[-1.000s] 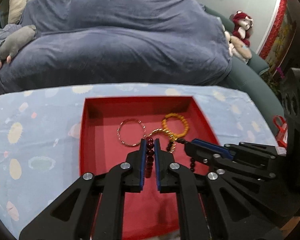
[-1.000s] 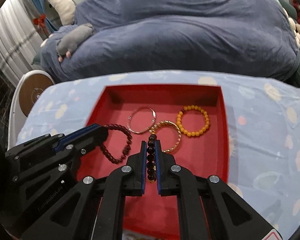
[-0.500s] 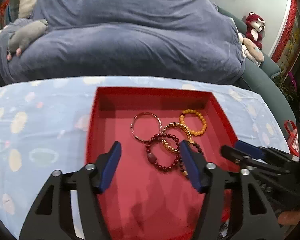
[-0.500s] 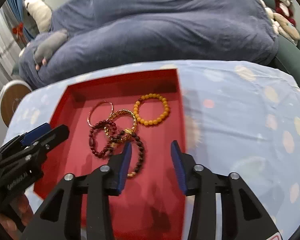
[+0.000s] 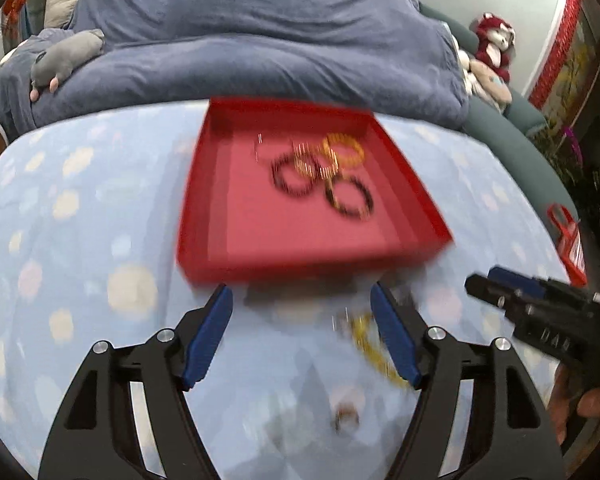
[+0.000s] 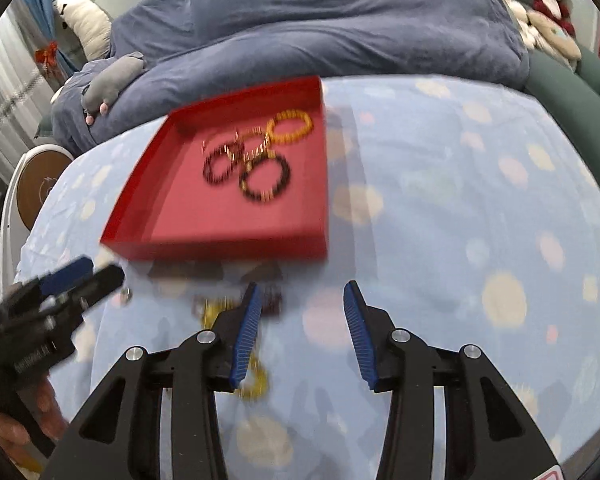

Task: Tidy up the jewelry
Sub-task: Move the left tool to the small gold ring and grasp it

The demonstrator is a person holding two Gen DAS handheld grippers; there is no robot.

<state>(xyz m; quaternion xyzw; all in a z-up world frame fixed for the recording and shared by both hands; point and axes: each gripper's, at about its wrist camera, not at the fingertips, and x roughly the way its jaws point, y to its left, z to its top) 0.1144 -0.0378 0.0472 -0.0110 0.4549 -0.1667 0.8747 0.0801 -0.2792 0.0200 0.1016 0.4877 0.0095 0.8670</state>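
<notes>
A red tray (image 5: 236,240) (image 6: 172,248) sits on the blue spotted cloth. It holds two dark bead bracelets (image 5: 350,198) (image 6: 265,178), a gold bangle (image 5: 314,164), an orange bead bracelet (image 5: 342,150) (image 6: 291,126) and a thin ring bangle. My left gripper (image 5: 302,300) is open and empty, back from the tray's near edge. My right gripper (image 6: 300,300) is open and empty too. A gold chain (image 5: 374,348) (image 6: 254,380) and a small ring (image 5: 346,416) lie on the cloth near the fingers. Both views are blurred.
A blue-covered sofa (image 5: 260,52) with a grey plush toy (image 5: 66,58) stands behind the table. Red plush toys (image 5: 494,42) sit at the right. A round stool (image 6: 36,184) stands left of the table. A red tag (image 5: 568,240) hangs at the right edge.
Both grippers let go of the dark bead bracelets, which now lie in the tray. Both grippers opened and pulled back from over the tray to the cloth in front of it.
</notes>
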